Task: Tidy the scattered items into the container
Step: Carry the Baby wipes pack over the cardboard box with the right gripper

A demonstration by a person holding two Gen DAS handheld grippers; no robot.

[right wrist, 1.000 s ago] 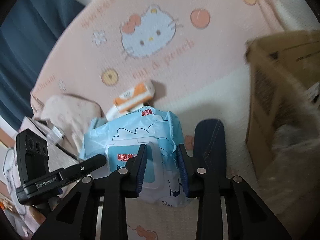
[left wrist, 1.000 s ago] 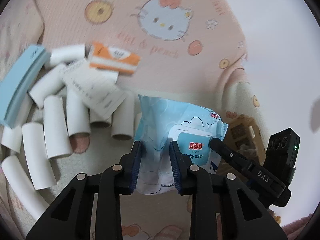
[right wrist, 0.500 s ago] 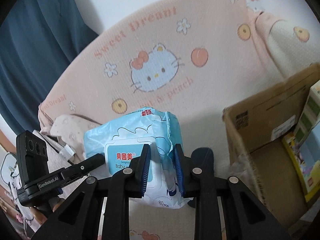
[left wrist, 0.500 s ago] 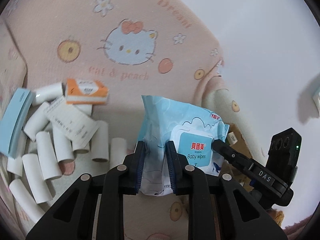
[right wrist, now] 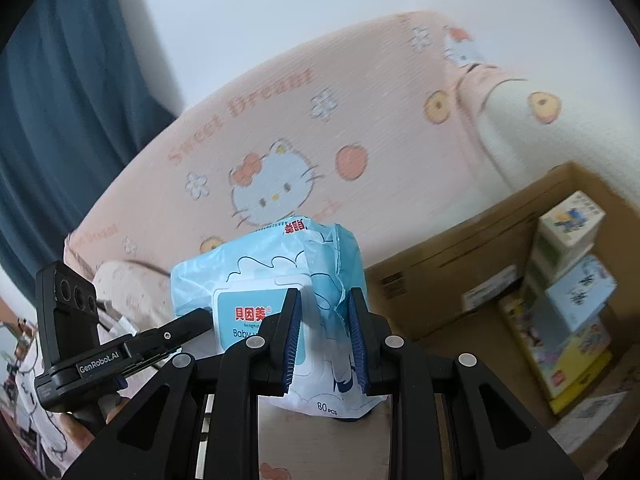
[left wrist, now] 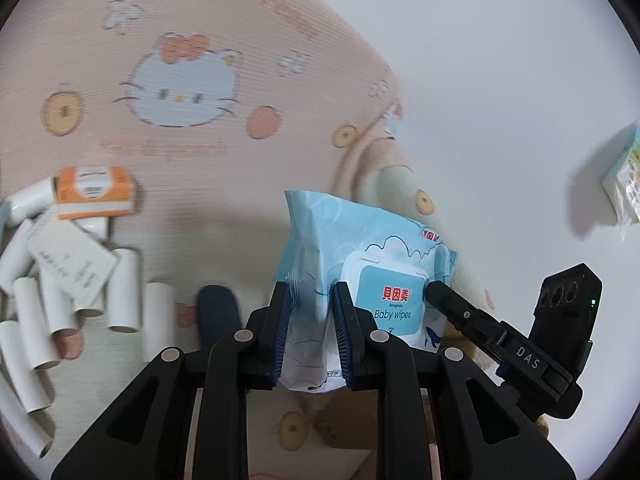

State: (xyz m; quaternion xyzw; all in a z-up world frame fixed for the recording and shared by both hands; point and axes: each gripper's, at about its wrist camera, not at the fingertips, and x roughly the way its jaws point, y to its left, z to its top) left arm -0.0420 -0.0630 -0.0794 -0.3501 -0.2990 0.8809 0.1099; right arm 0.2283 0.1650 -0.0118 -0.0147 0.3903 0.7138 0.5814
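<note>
I have the pack of baby wipes (left wrist: pixel 362 268) pinched between both tools, lifted clear of the pink blanket (left wrist: pixel 208 184). My left gripper (left wrist: pixel 310 336) is clamped on one end of the pack, and my right gripper (right wrist: pixel 325 340) squeezes the other end, its crinkled edge bunched between the blue pads. The cardboard box (right wrist: pixel 452 280) sits open just to the right, with small cartons (right wrist: pixel 570 220) stacked inside. White paper tubes (left wrist: pixel 120 296) and an orange box (left wrist: pixel 94 192) lie on the blanket to my left.
</note>
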